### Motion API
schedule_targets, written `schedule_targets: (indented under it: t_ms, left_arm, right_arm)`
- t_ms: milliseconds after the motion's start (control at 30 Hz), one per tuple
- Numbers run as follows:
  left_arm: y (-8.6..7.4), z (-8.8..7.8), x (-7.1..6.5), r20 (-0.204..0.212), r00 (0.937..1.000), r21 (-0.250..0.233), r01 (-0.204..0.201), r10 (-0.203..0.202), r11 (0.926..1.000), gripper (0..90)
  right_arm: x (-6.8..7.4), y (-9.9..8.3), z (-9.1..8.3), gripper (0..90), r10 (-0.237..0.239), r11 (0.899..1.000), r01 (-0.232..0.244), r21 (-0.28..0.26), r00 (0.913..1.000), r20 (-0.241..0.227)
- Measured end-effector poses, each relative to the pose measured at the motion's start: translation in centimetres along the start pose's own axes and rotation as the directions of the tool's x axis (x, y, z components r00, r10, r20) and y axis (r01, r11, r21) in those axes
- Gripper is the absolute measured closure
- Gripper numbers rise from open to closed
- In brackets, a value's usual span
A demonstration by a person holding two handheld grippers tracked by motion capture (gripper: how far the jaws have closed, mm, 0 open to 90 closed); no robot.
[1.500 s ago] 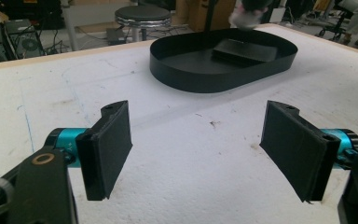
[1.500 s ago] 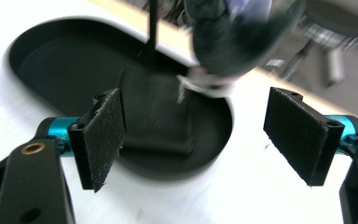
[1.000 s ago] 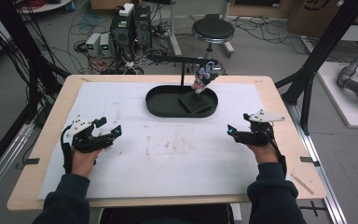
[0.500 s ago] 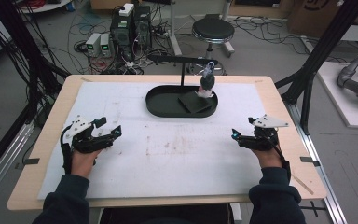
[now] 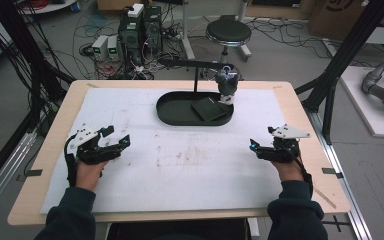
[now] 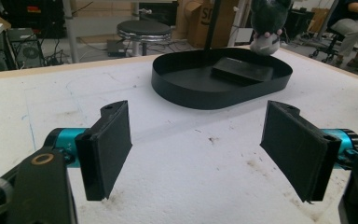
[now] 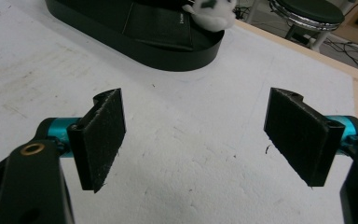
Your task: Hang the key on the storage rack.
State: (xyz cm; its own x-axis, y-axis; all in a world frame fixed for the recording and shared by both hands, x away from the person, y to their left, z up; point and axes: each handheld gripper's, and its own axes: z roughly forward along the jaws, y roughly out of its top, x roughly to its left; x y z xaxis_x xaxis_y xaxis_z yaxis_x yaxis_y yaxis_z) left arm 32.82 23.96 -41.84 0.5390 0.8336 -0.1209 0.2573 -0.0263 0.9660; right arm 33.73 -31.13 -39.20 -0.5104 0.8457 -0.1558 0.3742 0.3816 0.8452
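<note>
your left gripper [image 5: 111, 141] sits at the surface's [image 5: 190, 170] left side, your right gripper [image 5: 265, 148] at its right, well apart. the oval tray [image 5: 172, 114] lies between them toward the far edge, holding a flat pad [image 5: 209, 108], with a plush toy [image 5: 226, 86] at its right rim.

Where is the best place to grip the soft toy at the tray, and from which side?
Probably grip the toy around its dark upper body, coming from above with the right gripper, which is nearer. The toy stands upright at the tray's right rim; a stand's arm runs close behind it, so approach from the front.
</note>
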Motion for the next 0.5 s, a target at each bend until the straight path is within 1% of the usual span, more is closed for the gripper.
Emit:
schedule_targets:
  t_ms: [367,400,500]
  left_arm:
    - [0.01,-0.03,0.21,-0.010,0.9999,-0.007,0.009,-0.010,0.9999,23.8]
    - [0.02,-0.04,0.25,-0.009,0.9999,-0.003,0.004,-0.004,1.0000,23.8]
    - [0.01,-0.01,0.17,-0.011,0.9999,-0.001,0.005,-0.005,1.0000,23.8]
  right_arm:
    - [-0.38,-0.40,0.16,21.1,0.016,1.000,-0.016,-0.008,0.9999,0.001]
    - [-0.41,-0.43,0.19,21.1,0.013,1.000,-0.012,-0.008,0.9999,0.001]
    - [-0.35,-0.44,0.24,21.1,0.013,1.000,-0.013,-0.008,0.9999,0.002]
